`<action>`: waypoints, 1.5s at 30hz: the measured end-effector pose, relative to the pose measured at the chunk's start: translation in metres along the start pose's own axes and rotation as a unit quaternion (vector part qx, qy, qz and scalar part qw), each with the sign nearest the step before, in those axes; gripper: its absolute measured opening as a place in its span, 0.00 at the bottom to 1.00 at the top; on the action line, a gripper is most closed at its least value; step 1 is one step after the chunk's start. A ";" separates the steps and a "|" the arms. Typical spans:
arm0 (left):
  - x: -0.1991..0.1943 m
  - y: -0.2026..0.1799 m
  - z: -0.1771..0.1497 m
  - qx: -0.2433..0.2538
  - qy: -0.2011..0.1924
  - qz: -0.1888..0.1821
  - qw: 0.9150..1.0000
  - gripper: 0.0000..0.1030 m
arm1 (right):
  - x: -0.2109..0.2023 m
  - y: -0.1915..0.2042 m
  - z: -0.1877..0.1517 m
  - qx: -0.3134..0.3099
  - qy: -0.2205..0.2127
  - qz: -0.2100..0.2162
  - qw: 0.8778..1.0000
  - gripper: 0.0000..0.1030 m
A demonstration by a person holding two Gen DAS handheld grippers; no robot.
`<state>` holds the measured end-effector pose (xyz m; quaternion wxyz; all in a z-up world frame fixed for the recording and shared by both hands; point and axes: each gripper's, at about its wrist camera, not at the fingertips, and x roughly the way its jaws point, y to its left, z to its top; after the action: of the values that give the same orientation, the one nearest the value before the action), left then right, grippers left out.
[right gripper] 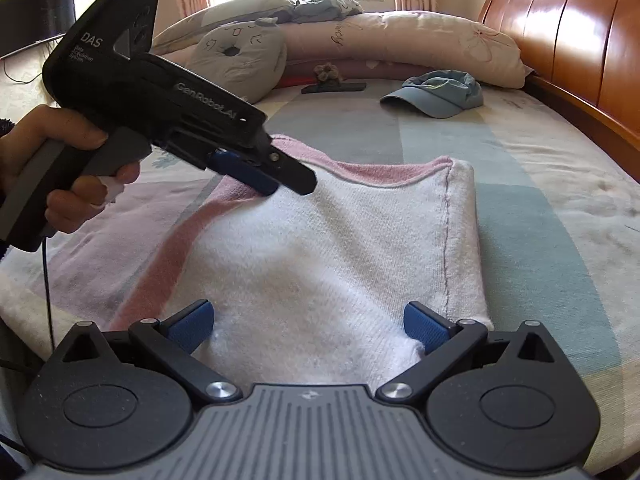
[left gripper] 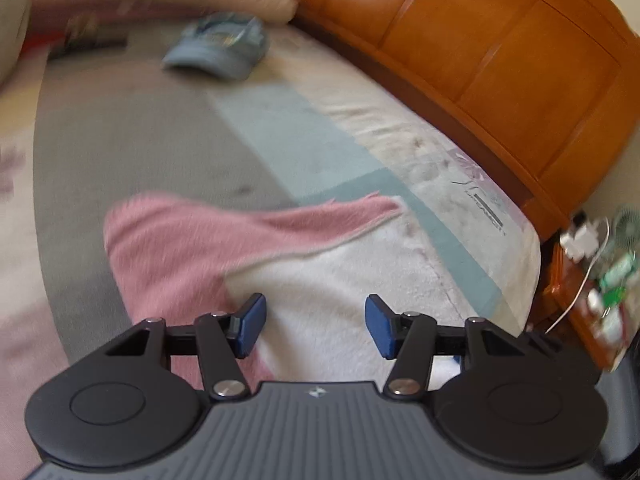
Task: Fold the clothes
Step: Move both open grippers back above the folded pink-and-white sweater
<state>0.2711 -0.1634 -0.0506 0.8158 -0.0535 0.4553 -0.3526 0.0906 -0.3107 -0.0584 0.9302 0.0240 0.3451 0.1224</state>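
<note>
On the bed (right gripper: 540,184) I see the pink and white towel (right gripper: 320,248) lying partly folded; my left gripper (left gripper: 316,326) and right gripper (right gripper: 308,324) hover over it, both wide apart, empty.

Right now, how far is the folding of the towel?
Partly done: the pink and white towel already lies doubled on the bed. In hand: nothing gripped; the left gripper and the right gripper are both open above it. Left: further folds, it seems. The blue cap lies untouched.
</note>
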 end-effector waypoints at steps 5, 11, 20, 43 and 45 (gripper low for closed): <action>0.004 0.006 0.005 -0.005 -0.010 0.003 1.000 0.54 | 0.010 -0.001 0.037 -0.017 -0.024 -0.011 1.000 1.00; 0.018 0.013 0.012 -0.012 -0.014 0.011 1.000 0.54 | 0.040 -0.034 0.035 0.028 0.011 0.005 1.000 1.00; -0.009 0.001 0.008 0.017 -0.028 0.048 0.998 0.60 | 0.029 -0.016 0.045 0.017 0.004 -0.005 1.000 1.00; -0.094 0.042 -0.079 -0.006 -0.046 0.141 0.989 0.85 | 0.048 0.061 0.032 -0.027 0.034 0.063 0.997 1.00; -0.097 0.048 -0.084 -0.014 -0.046 0.144 0.988 0.86 | 0.043 0.067 0.032 -0.041 0.036 0.051 0.997 1.00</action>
<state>0.1981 -0.0481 -0.0506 0.8772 -0.0150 0.4252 -0.2224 0.1290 -0.2335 -0.0527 0.9098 -0.0010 0.3718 0.1846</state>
